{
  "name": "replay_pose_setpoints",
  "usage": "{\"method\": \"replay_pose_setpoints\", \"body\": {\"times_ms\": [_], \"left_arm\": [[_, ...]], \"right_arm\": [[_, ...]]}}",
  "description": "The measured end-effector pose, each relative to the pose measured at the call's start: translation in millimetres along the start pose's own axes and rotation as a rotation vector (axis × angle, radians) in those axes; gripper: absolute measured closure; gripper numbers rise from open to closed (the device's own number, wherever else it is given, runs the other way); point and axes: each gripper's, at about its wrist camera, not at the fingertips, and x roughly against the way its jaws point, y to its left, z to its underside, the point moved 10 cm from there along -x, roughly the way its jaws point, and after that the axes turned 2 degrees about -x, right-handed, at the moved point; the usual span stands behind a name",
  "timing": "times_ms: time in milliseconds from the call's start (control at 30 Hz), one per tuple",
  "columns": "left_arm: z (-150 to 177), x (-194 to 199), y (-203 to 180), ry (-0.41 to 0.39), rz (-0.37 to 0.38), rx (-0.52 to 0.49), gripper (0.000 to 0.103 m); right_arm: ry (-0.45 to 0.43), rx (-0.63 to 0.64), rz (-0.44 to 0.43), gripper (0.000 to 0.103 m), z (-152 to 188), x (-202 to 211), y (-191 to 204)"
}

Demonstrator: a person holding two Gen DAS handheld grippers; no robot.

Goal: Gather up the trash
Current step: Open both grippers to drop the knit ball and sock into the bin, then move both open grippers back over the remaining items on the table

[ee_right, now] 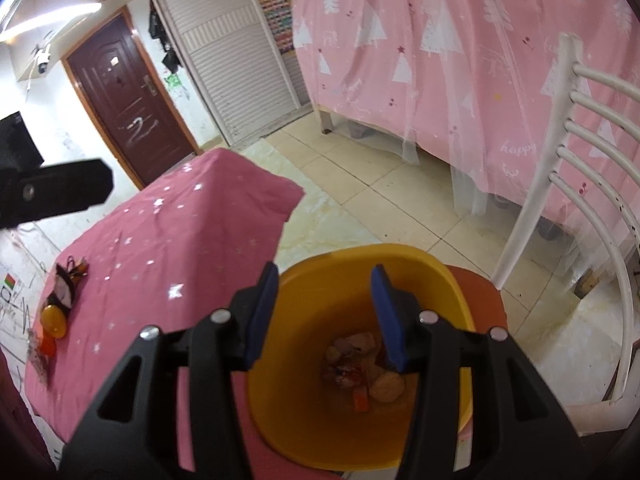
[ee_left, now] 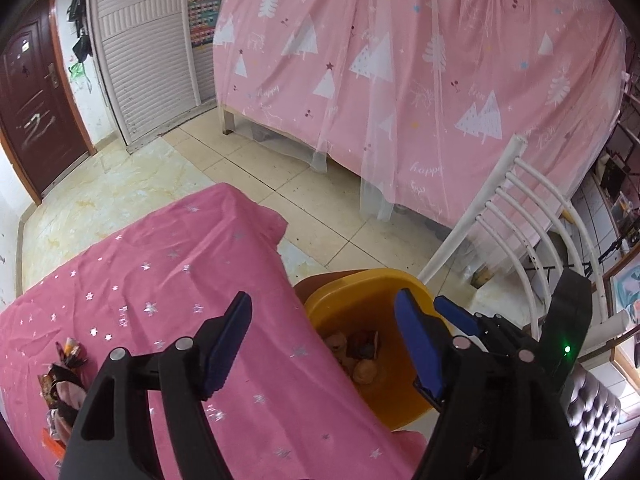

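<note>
A yellow bin [ee_right: 416, 268] stands on a chair seat beside the pink-clothed table [ee_right: 168, 240]; it also shows in the left wrist view [ee_left: 360, 292]. Several wrappers and scraps [ee_right: 364, 368] lie at its bottom. My right gripper [ee_right: 324, 312] is open and empty, directly above the bin's mouth. My left gripper [ee_left: 324, 344] is open and empty, over the table's right edge next to the bin. A pile of wrappers [ee_left: 64, 376] lies on the table at the left; it shows in the right wrist view [ee_right: 64, 292] too. The right gripper [ee_left: 460, 312] shows beside the bin in the left wrist view.
A white metal chair back [ee_right: 580, 160] rises right of the bin. A bed draped in a pink tree-print curtain [ee_left: 400, 60] stands behind. Tiled floor [ee_left: 280, 168], a dark door [ee_right: 128, 96] and a white slatted closet [ee_right: 232, 52] lie beyond.
</note>
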Motion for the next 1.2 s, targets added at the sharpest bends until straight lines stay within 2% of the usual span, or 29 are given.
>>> {"method": "replay_pose_setpoints", "body": {"times_ms": [100, 500, 800, 1000, 1200], "left_arm": [[4, 15, 17, -0.019, -0.004, 0.018, 0.034], [41, 70, 104, -0.09, -0.041, 0.113, 0.033], [70, 93, 154, -0.113, -0.047, 0.189, 0.031], [92, 112, 192, -0.139, -0.106, 0.214, 0.027], [118, 124, 224, -0.128, -0.15, 0.237, 0.027]], "right_arm": [[-0.005, 0.027, -0.024, 0.045, 3, 6, 19], [0.011, 0.13, -0.132, 0.044, 13, 12, 105], [0.041, 0.182, -0.185, 0.044, 24, 6, 156], [0.063, 0.223, -0.247, 0.039, 34, 4, 194], [0.096, 0.283, -0.287, 0.035, 47, -3, 235]]}}
